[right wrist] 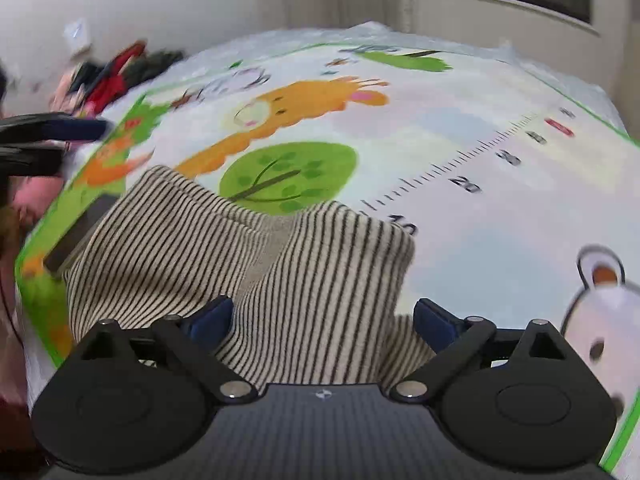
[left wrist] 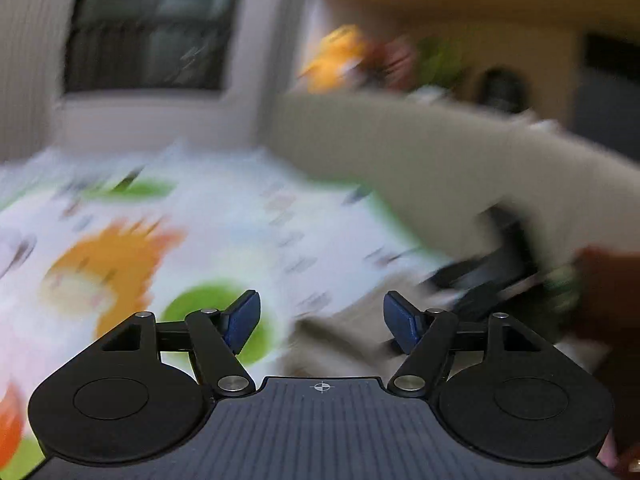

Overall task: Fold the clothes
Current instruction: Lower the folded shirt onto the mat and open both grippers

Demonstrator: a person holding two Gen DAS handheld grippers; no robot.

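A beige garment with thin dark stripes (right wrist: 248,256) lies folded in a bundle on the cartoon-printed play mat (right wrist: 460,128), near its left front corner. My right gripper (right wrist: 322,322) is open just above the near end of the garment, its blue pads on either side of the cloth without clamping it. My left gripper (left wrist: 322,318) is open and empty; its view is heavily blurred by motion. In that view a beige sleeve of the person's arm (left wrist: 420,160) crosses from the right, and the striped garment (left wrist: 340,332) shows dimly below. The left gripper also shows at the left edge of the right wrist view (right wrist: 48,140).
The mat (left wrist: 200,220) covers a raised surface with a printed ruler (right wrist: 480,160), giraffe and tree. A pile of red and dark clothes (right wrist: 116,76) lies at the far left corner. Walls, a curtain and a dark window (left wrist: 152,28) stand behind.
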